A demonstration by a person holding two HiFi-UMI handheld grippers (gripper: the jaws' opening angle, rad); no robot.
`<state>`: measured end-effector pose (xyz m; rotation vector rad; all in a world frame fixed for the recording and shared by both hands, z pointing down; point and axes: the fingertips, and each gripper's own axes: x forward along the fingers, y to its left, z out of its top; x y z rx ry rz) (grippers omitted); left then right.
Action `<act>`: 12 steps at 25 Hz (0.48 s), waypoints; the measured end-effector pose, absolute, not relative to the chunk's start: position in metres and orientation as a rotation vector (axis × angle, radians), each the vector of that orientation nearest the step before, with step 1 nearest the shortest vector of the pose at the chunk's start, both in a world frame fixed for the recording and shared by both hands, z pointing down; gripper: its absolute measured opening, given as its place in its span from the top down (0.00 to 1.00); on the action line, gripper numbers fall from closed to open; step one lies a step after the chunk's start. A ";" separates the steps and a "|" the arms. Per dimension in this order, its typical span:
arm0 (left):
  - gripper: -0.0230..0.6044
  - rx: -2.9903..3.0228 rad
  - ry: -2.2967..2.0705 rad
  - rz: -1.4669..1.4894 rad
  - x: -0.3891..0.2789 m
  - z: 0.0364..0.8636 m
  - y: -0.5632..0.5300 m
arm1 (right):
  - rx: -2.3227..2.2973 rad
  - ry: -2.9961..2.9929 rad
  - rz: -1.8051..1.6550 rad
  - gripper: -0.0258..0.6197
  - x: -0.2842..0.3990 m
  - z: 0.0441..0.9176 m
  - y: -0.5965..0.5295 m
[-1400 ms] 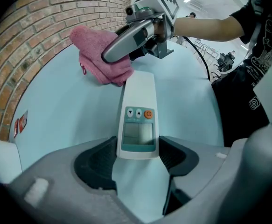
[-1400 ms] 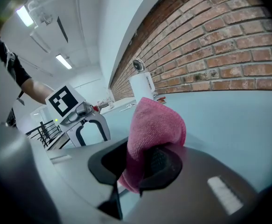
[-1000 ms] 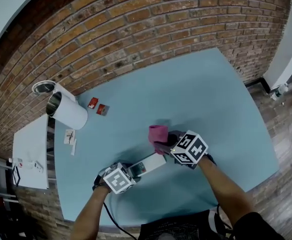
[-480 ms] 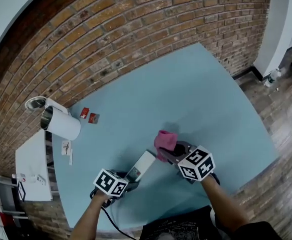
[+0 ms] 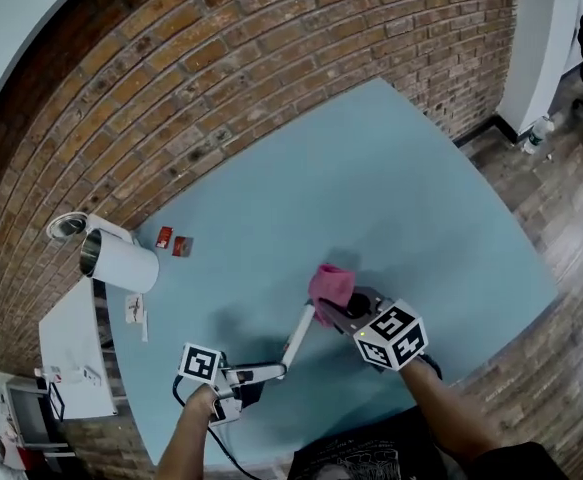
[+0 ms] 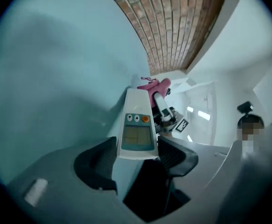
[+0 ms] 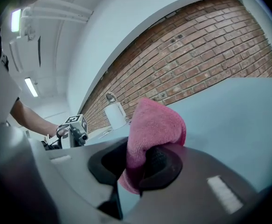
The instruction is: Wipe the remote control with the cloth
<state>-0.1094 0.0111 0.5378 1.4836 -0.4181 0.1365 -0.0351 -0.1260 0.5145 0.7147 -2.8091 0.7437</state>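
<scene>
The cloth (image 5: 331,286) is pink, the remote control (image 5: 296,338) white, the table (image 5: 401,198) pale blue.

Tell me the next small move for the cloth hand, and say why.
Probably ease the right gripper, shut on the pink cloth, onto the remote control and stroke along its button face. The left gripper holds the remote clamped and lifted off the table, face exposed. The cloth sits by its far end, and contact cannot be confirmed.
</scene>
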 end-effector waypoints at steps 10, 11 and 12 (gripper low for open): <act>0.53 1.341 -0.408 -0.281 -0.104 0.531 -0.007 | 0.821 -2.772 0.588 0.86 -0.042 0.522 -0.136; 0.53 1.343 -0.408 -0.288 -0.104 0.531 -0.007 | 0.821 -2.758 0.563 0.86 -0.042 0.523 -0.137; 0.53 1.344 -0.410 -0.295 -0.103 0.532 -0.007 | 0.823 -2.747 0.543 0.86 -0.041 0.525 -0.138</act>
